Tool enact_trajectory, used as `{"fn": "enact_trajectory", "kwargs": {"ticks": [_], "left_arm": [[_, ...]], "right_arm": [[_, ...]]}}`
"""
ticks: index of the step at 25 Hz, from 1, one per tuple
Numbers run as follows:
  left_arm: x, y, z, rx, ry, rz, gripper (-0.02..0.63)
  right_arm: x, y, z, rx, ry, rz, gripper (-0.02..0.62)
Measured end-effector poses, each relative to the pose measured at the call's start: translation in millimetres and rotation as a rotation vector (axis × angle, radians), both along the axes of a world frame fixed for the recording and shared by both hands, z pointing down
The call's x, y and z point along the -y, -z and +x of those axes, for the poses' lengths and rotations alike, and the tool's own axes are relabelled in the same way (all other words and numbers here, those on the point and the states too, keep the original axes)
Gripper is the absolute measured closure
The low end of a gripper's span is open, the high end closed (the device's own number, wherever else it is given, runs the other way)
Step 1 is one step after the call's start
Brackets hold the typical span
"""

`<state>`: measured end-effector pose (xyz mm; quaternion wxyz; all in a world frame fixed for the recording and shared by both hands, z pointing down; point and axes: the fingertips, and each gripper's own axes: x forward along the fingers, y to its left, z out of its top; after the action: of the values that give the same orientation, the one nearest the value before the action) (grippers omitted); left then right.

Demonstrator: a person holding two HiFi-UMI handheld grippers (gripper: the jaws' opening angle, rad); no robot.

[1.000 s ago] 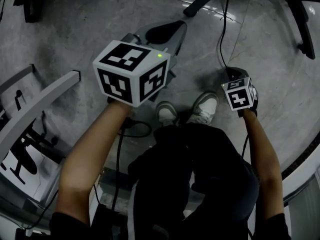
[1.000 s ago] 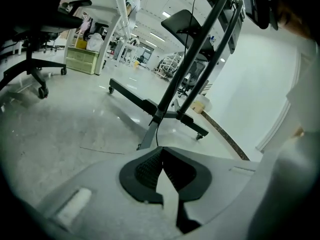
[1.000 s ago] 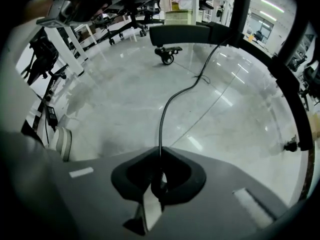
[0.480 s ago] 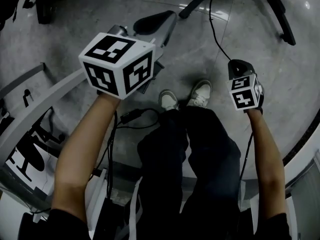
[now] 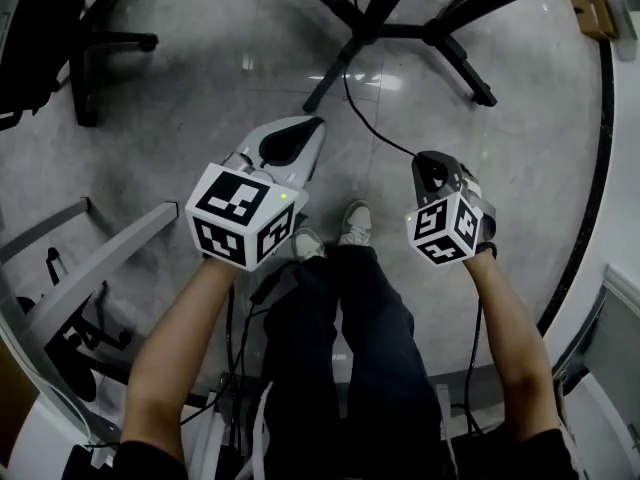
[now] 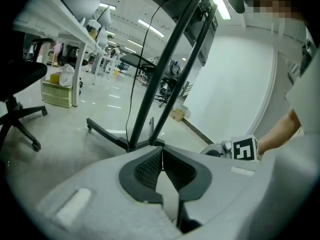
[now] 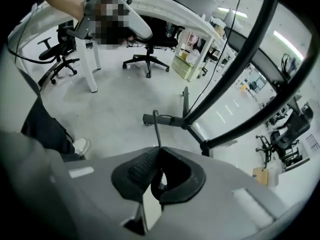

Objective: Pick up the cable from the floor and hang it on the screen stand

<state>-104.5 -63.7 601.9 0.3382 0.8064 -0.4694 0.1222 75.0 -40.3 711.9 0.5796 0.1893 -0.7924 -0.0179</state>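
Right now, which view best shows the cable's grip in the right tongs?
The right gripper view: the cable rises straight out of the right tongs, which are shut on it. The head view shows only its run from the stand base to those tongs. The left gripper view does not show the pinch.

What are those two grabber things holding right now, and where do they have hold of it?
The right gripper pinches the black cable between its fingers, somewhere along its length. The left gripper is shut, holding nothing.
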Motion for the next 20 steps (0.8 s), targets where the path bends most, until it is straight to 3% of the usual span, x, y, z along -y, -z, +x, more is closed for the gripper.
{"fn": "enact_trajectory", "kwargs": {"ticks": [4, 10, 20], "left_arm": [[2.3, 43.3, 7.3, 0.056, -0.054, 0.045, 0.564], [6.6, 109.0, 18.2, 0.206, -0.170, 0.166, 0.506], [13.4, 191.0, 29.1, 0.433, -0.272, 0.317, 0.407]], "right_arm": [[12.6, 71.0, -3.7, -0.003, 0.071, 0.106, 0.575], [30.0, 181.0, -12.3, -0.014, 0.182, 0.256, 0.575], [45.5, 355.6, -29.4, 0.063, 0.148, 0.426, 0.575]]}}
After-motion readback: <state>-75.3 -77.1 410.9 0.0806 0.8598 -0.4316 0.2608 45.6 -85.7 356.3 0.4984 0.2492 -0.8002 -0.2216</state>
